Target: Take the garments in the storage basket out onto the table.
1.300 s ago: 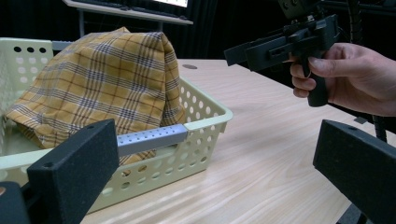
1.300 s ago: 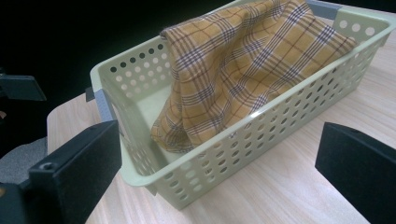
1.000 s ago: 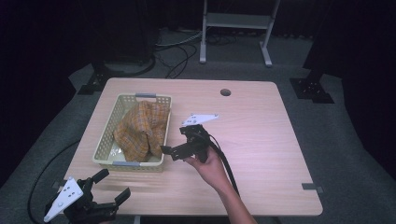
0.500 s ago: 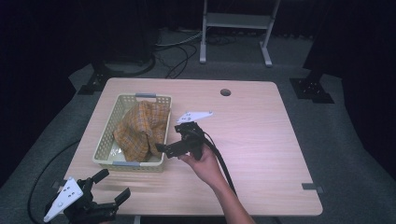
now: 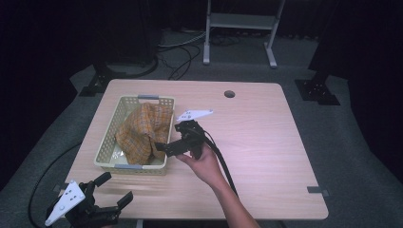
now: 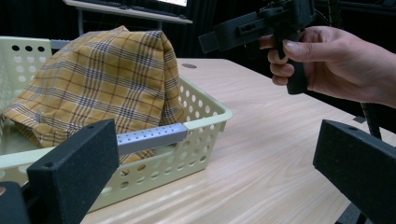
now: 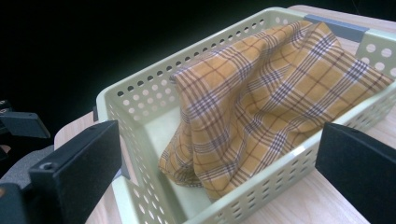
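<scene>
A yellow plaid cloth [image 5: 141, 130] is heaped inside the perforated basket [image 5: 106, 142] on the worktop [image 5: 266, 142]. The right gripper [image 5: 164, 148] is held beside the basket, jaws apart and empty. The left gripper [image 5: 114, 187] is observed at the worktop's near edge, jaws likewise apart.

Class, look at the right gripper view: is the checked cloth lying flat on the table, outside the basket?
No. The cloth sits bunched up inside the basket, draped against its walls and not on the table.

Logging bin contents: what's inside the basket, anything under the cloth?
The basket holds one yellow plaid cloth, bunched into a peak, with bare basket floor beside it. Whatever may lie under the cloth is covered, so I cannot tell.
</scene>
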A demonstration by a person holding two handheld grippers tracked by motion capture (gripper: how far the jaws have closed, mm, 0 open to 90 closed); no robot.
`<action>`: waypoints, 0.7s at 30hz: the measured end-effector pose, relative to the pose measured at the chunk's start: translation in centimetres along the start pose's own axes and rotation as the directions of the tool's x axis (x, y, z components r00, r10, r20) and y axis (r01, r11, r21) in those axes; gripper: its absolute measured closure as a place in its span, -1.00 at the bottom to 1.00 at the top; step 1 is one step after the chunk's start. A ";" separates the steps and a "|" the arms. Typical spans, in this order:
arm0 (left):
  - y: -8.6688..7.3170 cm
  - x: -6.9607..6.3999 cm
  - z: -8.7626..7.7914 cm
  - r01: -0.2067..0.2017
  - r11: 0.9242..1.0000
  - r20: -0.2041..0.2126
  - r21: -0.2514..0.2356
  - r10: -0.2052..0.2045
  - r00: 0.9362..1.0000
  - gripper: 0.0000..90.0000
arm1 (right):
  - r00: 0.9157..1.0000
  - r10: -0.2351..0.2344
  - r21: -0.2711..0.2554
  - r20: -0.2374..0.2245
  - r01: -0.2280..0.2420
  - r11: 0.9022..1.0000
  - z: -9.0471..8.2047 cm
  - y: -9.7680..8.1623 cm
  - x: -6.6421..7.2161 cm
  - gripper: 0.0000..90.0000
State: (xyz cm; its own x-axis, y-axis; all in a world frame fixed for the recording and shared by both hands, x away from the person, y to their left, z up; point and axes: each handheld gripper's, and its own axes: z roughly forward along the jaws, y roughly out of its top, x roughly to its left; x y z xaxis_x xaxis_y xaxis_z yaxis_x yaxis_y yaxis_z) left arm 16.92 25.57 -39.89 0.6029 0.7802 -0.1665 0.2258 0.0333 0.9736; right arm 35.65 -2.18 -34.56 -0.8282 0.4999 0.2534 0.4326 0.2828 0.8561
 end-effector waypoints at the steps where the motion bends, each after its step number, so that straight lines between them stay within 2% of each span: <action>1: 0.0 0.0 0.0 -0.001 1.000 0.001 0.000 0.001 1.000 -0.99 | 1.000 -0.001 0.002 -0.001 0.001 1.000 0.1 0.1 0.0 -0.99; 21: 0.0 0.1 0.0 -0.003 1.000 0.002 0.001 0.003 1.000 -0.99 | 1.000 -0.029 0.005 -0.006 0.029 1.000 1.6 1.8 0.3 -0.99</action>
State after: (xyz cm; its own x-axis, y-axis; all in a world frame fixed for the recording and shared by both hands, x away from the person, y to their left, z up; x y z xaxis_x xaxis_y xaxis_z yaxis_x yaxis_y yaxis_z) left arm 16.95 25.61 -39.91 0.6049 0.7793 -0.1638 0.2244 0.0305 0.9740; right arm 36.79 -0.20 -33.69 -0.8427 0.4862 0.2311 0.4099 0.3012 0.8609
